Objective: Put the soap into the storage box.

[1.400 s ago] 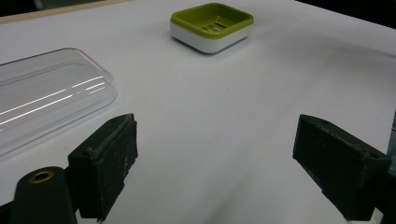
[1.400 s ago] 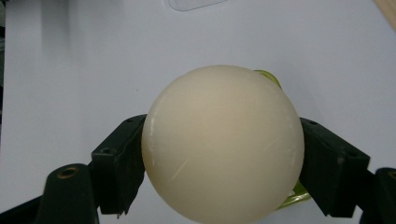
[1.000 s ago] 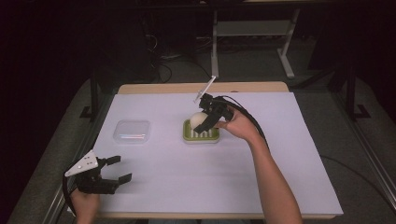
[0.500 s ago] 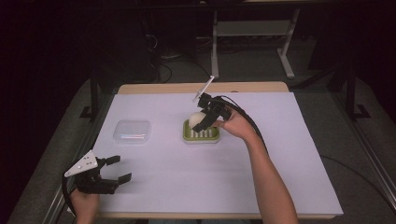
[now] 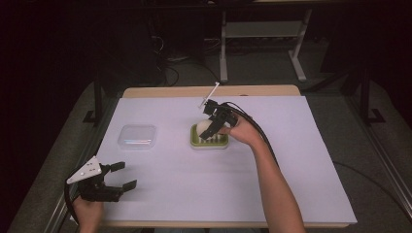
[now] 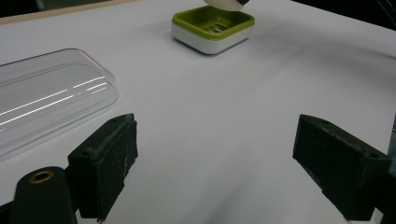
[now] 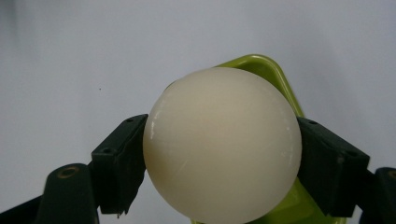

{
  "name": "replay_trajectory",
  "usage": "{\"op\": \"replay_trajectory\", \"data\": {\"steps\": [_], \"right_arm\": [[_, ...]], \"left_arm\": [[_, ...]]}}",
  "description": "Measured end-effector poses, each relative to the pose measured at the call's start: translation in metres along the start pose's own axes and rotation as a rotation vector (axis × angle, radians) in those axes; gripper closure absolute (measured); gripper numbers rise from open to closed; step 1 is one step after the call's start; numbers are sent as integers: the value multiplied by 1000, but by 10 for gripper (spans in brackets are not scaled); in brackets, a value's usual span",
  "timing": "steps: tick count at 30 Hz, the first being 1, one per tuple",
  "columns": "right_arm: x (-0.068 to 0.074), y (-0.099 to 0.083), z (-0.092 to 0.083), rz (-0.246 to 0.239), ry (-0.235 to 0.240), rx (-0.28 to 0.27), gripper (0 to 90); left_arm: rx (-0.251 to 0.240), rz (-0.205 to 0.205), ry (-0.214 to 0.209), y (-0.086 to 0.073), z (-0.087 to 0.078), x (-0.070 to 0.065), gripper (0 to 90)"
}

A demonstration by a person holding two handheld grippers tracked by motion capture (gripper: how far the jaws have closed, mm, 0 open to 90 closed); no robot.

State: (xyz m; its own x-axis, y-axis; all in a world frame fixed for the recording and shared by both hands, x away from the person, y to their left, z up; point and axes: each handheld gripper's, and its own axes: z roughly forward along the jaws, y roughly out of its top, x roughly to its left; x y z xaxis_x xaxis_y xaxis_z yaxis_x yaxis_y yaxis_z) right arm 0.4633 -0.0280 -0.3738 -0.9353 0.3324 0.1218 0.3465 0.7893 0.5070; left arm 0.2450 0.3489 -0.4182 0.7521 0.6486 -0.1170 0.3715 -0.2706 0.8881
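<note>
Cream soap (image 7: 222, 147) sits clamped between the jaws of the right gripper (image 5: 212, 127), the green dish (image 5: 210, 141) directly beneath it; whether soap touches dish is hard to tell. The left gripper (image 5: 119, 175), jaws spread and empty, hangs well apart from the dish.

A white-covered counter (image 5: 301, 160) is carrying a green soap dish (image 5: 209, 142) mid-surface and a clear lid (image 5: 138, 135) lying well apart.

Evenly lit white table sheet (image 5: 160, 179) amid near-black surroundings, slightly soft throughout. Streaks of glare on clear plastic lid (image 6: 42, 102). Close-up cream rounded soap (image 7: 223, 144) softly lit, edges faintly blurred.
</note>
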Motion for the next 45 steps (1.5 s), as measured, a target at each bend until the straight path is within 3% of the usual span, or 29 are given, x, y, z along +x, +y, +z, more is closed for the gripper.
{"op": "replay_trajectory", "data": {"steps": [12, 27, 45], "right_arm": [[-4, -4, 9, 20, -12, 41, 220], [-9, -12, 16, 59, -21, 46, 220], [-12, -15, 19, 69, -37, 44, 242]], "left_arm": [[0, 2, -1, 0, 0, -1, 132], [0, 3, -1, 0, 1, -1, 132], [4, 5, -6, 0, 2, -1, 132]]}}
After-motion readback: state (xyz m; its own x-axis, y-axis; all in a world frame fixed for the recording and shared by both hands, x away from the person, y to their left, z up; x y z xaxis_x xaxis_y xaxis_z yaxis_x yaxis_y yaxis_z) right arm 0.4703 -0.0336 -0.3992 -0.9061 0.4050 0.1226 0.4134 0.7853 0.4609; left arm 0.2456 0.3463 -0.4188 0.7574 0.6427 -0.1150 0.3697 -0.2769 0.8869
